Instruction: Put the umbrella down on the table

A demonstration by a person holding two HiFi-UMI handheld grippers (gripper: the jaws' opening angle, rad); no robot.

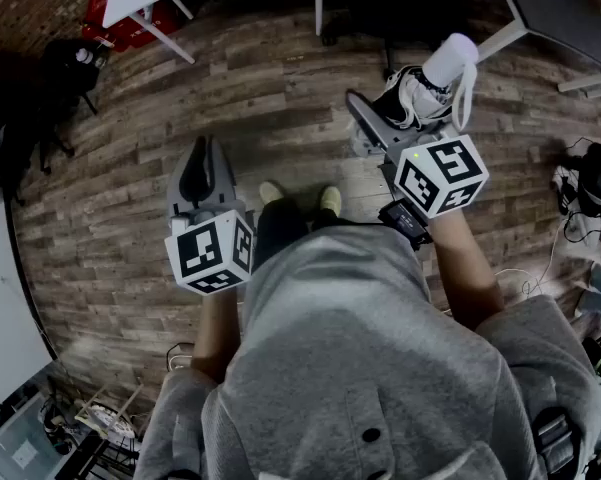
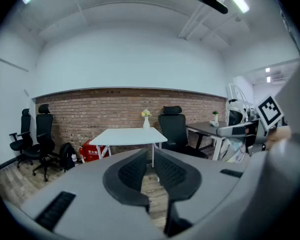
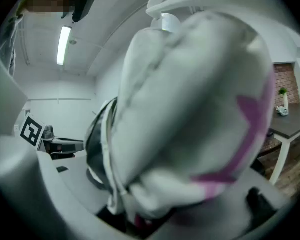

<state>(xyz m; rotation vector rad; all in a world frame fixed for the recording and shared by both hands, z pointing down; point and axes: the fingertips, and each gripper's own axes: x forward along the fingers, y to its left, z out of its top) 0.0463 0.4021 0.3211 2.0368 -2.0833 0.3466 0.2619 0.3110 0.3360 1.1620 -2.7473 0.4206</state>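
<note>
Only the right tool point(image 1: 388, 110) view shows pink on its clenched umbrella point(image 3: 189, 109) (left tool point(image 1: 205, 160) closed).

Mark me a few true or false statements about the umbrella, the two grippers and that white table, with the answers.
1. The right gripper grips the folded umbrella. True.
2. The umbrella already lies on the white table. False: it is in the right gripper, away from the table.
3. The left gripper is empty, its fingers together. True.
4. Nothing stands on the white table. False: a vase of flowers stands on it.
5. The floor is carpeted. False: it is wood planks.
</note>
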